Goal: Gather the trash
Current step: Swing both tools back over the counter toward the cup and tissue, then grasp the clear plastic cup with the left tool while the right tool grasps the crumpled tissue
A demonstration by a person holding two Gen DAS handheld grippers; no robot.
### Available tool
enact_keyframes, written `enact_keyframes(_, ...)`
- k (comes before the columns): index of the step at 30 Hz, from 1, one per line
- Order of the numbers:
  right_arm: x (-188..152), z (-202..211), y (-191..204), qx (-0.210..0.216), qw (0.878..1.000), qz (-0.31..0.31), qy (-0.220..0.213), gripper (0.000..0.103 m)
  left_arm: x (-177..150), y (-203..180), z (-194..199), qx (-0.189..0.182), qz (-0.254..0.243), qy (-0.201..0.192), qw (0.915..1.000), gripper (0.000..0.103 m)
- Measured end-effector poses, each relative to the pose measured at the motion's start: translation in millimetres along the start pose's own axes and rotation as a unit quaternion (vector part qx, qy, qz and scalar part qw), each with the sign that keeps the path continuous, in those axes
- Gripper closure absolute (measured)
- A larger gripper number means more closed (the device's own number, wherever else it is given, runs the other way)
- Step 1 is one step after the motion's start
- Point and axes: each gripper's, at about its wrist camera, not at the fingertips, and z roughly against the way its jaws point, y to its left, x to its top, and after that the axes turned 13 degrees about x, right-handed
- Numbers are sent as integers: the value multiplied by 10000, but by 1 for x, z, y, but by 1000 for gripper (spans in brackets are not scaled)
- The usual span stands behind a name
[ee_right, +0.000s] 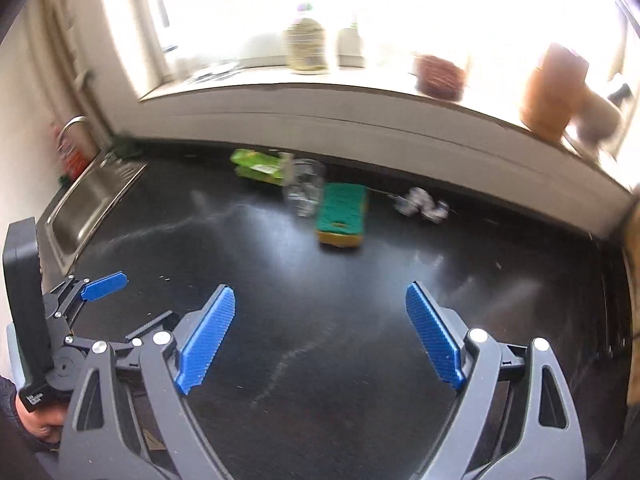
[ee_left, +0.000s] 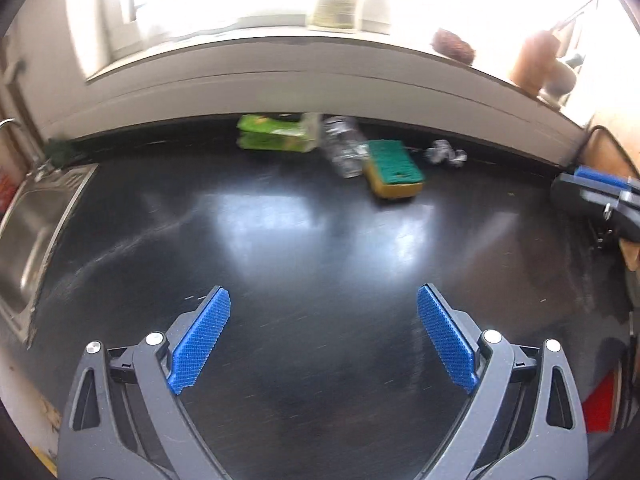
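On the black countertop by the back wall lie a green wrapper, a clear plastic bottle, a green-and-yellow sponge and a crumpled foil ball. The same show in the right wrist view: wrapper, clear plastic item, sponge, foil. My left gripper is open and empty, well short of them. My right gripper is open and empty too. The left gripper also shows in the right wrist view, at the left.
A steel sink is set into the counter at the left; it also shows in the right wrist view. The window sill above holds a jar, a brown pot and an orange container. The right gripper's body is at the right edge.
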Motion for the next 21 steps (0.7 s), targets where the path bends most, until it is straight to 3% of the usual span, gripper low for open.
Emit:
enact_keyframes(11,6,-8,-36,-65,9996,-290,35,18,39,-22,-37,-203,200,347,9990,11)
enact_keyframes(21,42,-65,-90,-13,9978,-577,322,18,101,-39,-110,-181,325,545,9978,11)
